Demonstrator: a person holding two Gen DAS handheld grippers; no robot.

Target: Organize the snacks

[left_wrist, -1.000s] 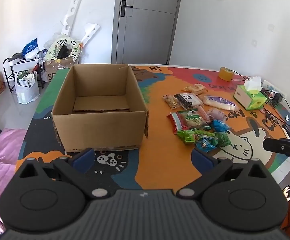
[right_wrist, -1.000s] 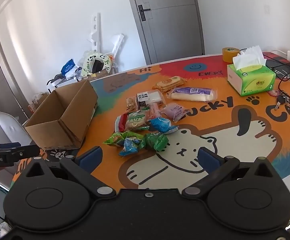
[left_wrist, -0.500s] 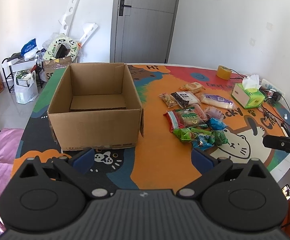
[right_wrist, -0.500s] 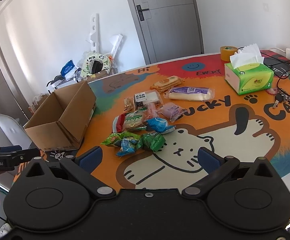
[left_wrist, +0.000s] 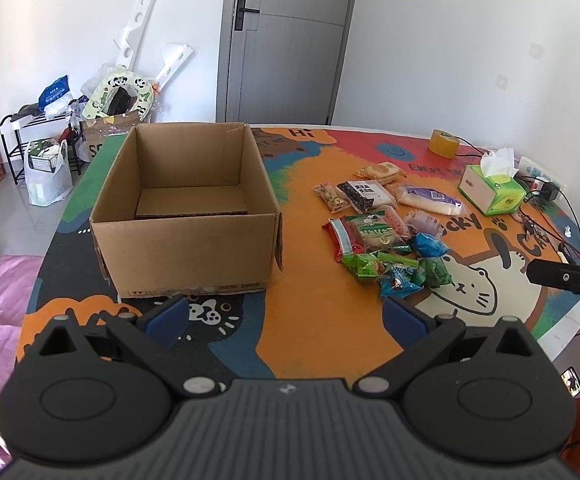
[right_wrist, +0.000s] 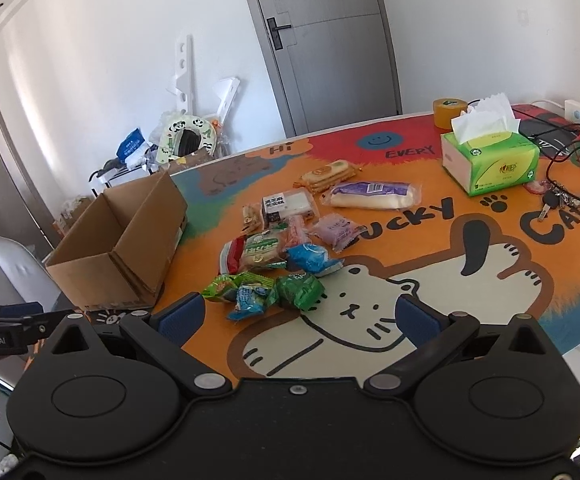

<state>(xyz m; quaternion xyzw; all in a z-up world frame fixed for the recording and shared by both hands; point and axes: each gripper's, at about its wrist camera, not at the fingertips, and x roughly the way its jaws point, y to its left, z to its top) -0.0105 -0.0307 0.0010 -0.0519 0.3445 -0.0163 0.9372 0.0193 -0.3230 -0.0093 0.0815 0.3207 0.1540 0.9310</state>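
The table mat (right_wrist: 429,280) carries printed words: "Hi" just beyond the cardboard box (right_wrist: 130,240), "EVERY" beside the blue smiley, then "UCKY" and "CA" in large black letters near the green tissue box (right_wrist: 489,160). The left gripper (right_wrist: 6,332) reads "GenRobot.AI". Snack wrapper print is too small to read.
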